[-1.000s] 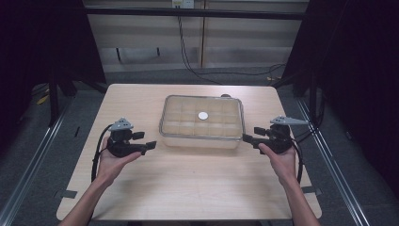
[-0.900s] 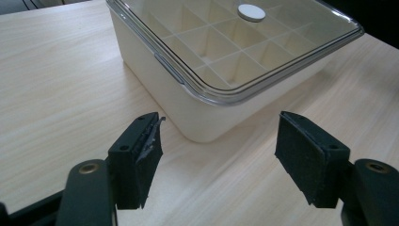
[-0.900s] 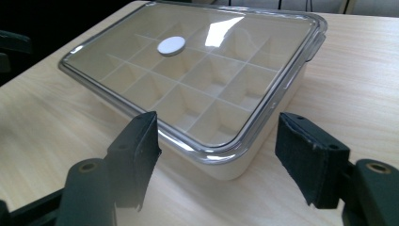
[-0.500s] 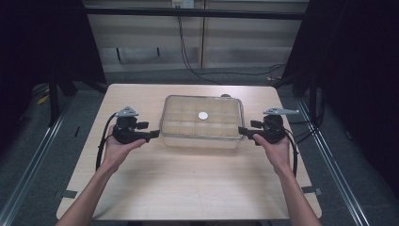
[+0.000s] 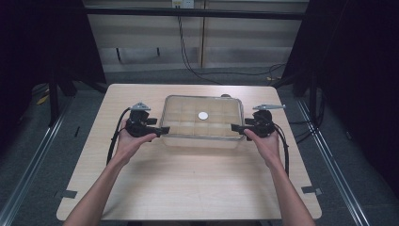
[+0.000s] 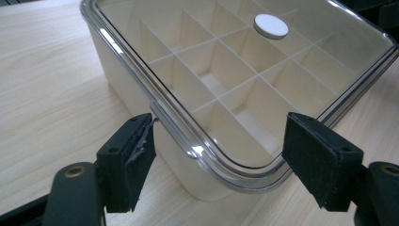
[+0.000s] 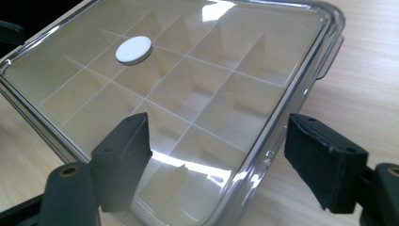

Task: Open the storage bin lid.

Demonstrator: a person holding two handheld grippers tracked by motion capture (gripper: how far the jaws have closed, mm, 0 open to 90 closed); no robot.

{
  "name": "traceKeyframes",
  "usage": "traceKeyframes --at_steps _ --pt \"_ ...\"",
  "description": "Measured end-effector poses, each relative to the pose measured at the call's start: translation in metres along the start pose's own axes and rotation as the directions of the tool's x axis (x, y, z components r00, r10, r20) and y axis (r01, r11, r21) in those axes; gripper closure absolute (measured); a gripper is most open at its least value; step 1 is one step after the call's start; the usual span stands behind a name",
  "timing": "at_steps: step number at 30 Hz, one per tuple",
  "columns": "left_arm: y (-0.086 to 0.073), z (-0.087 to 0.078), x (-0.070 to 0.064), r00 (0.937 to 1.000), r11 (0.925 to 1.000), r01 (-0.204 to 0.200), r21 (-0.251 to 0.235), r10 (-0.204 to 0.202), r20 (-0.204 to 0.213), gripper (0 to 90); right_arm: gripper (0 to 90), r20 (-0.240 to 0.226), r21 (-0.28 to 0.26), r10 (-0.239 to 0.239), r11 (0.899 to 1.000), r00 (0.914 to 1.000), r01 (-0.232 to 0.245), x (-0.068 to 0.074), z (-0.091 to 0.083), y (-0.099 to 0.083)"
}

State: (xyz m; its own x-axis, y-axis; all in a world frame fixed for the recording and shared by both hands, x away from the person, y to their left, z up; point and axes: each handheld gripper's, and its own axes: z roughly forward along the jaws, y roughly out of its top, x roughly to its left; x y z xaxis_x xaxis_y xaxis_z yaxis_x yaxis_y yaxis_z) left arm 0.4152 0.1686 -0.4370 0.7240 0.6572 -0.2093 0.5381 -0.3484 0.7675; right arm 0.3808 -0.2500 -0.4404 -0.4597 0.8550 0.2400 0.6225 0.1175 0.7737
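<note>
Setting: a pale wooden table (image 5: 188, 188) seen from above, with a person's two forearms reaching in from the near edge.
Box: a cream compartment box (image 5: 202, 121) with a clear lid (image 6: 263, 84) sits at the middle of the table, a little toward the far side; white dividers split its inside into a grid of cells.
Lid detail: a small white round disc (image 5: 203, 115) lies at the centre of the lid.
Left gripper (image 5: 160, 130): held in the left hand (image 5: 129, 141) at the box's left end; jaws spread wide, the box's near left corner between them, holding nothing.
Right gripper (image 5: 236, 128): held in the right hand (image 5: 263, 141) at the box's right end; jaws also spread wide, straddling the near right corner of the lid, not clamped.
Cables: a black cable (image 5: 114, 136) trails back from each gripper along the wrist.
Surroundings: grey floor and dark curtains around the table.
</note>
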Motion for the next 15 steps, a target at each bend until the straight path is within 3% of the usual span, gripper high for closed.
traceKeyframes --at_steps 9,15 --pt "0.002 0.013 0.001 0.9999 0.9997 0.017 0.015 -0.017 0.001 20.9 18.4 -0.002 0.032 0.033 0.999 0.9995 -0.033 -0.007 0.012 -0.004" --pt "0.001 0.017 0.005 0.9976 0.9985 0.045 0.033 -0.046 0.051 19.9 12.7 -0.023 0.056 0.05 0.997 0.9985 -0.048 -0.005 0.021 -0.003"
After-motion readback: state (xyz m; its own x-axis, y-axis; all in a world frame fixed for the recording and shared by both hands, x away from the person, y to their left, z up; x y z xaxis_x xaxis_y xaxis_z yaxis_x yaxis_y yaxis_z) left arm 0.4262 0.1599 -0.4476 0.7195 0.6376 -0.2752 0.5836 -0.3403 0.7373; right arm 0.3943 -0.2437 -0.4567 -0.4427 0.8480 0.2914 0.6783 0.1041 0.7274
